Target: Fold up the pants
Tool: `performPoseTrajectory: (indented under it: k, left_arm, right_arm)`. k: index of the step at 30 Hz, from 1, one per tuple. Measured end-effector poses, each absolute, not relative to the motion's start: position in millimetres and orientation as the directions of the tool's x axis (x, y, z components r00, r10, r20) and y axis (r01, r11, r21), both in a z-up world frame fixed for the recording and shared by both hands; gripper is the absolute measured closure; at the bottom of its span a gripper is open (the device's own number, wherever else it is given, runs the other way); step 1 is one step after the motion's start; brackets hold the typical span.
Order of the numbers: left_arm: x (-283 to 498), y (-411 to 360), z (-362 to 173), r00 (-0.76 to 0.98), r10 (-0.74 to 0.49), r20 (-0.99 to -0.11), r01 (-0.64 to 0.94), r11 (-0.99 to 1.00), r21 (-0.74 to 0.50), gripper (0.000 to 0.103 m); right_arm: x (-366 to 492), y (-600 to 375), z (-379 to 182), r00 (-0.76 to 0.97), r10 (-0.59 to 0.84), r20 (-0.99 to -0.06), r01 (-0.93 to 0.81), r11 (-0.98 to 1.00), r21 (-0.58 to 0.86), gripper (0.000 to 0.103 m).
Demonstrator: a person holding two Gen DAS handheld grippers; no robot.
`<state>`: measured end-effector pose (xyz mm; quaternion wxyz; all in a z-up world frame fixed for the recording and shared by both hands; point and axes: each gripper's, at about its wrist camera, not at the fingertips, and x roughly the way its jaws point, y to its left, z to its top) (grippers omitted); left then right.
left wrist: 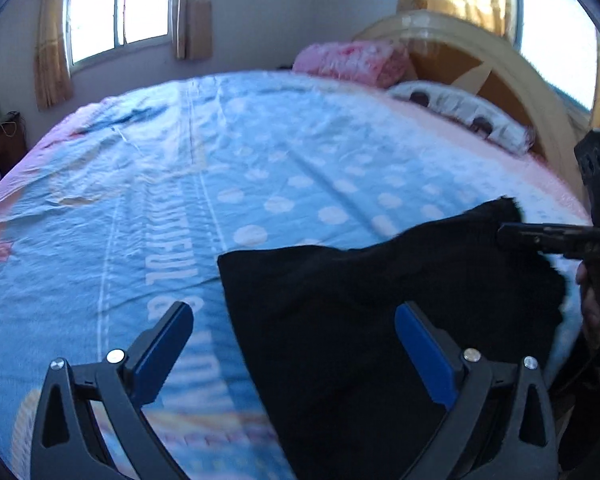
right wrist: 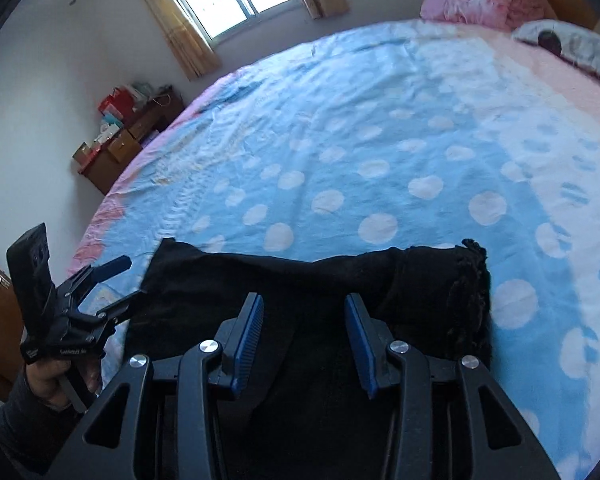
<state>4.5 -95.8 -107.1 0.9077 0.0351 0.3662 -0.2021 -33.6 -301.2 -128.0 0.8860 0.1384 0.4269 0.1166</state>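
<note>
1. Black pants [right wrist: 312,292] lying folded near the front edge of a bed [left wrist: 300,152], on a blue sheet with white dots [right wrist: 380,152].
2. Left gripper [left wrist: 294,344] spread wide, empty, one finger over the pants, the other over bare sheet.
3. Right gripper [right wrist: 304,336] partly open above the pants, nothing pinched between its blue pads [right wrist: 249,344].
4. Pink pillow [left wrist: 352,60] lying by the headboard.

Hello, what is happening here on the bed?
A person is folding black fabric pants on a blue bedsheet with white dots. Both handheld grippers are open and hold nothing: the left gripper is at the pants' left edge, and the right gripper is above the middle of the pants.
</note>
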Motion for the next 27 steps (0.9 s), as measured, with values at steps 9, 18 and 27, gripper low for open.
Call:
performPoseTrajectory:
  k: [9,18,27]
  left_arm:
    - [-51,-133,-127,0.601,-0.407,-0.688,0.497,0.864,-0.077,0.000]
    - [-55,-148,-146,0.565,-0.397,-0.723,0.520,0.852,-0.061,0.000]
    - [-53,-153,-158,0.564,-0.371,-0.738,0.518,0.855,-0.034,0.000]
  right_arm:
    - [-123,-289,-122,0.583,0.313,-0.750,-0.134,0.947,0.291,0.057]
    - [-131,-288,-152,0.536,0.273,-0.799,-0.101,0.960,0.261,0.057]
    - [-133,-276,-161,0.541,0.234,-0.808,-0.124,0.972,0.199,0.057]
